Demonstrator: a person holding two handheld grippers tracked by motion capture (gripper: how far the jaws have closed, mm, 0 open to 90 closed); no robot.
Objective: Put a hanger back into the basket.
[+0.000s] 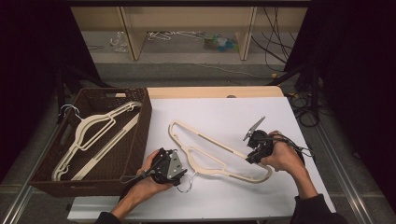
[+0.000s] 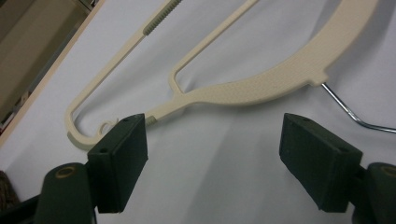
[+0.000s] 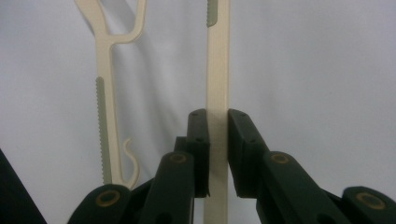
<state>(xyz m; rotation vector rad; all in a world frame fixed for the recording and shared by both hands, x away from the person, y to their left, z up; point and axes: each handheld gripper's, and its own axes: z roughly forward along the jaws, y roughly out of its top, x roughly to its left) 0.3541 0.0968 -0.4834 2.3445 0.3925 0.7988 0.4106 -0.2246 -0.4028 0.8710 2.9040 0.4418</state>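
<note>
A cream plastic hanger (image 1: 215,141) with a metal hook (image 1: 187,185) lies slanted on the white table (image 1: 224,109). My right gripper (image 1: 251,157) is at its right end, and in the right gripper view the gripper (image 3: 218,114) is shut on the hanger's straight bar (image 3: 218,70). My left gripper (image 1: 173,164) is near the hook end. In the left gripper view the gripper (image 2: 215,133) stands open over bare table, just short of the hanger's curved shoulder (image 2: 261,84) and the hook's wire (image 2: 345,109). Nothing is between its pads.
A brown woven basket (image 1: 145,121) stands at the table's left edge with other cream hangers (image 1: 93,130) lying in it. Beyond the table's far edge are wooden shelf legs, cables on the floor and dark stands at both sides.
</note>
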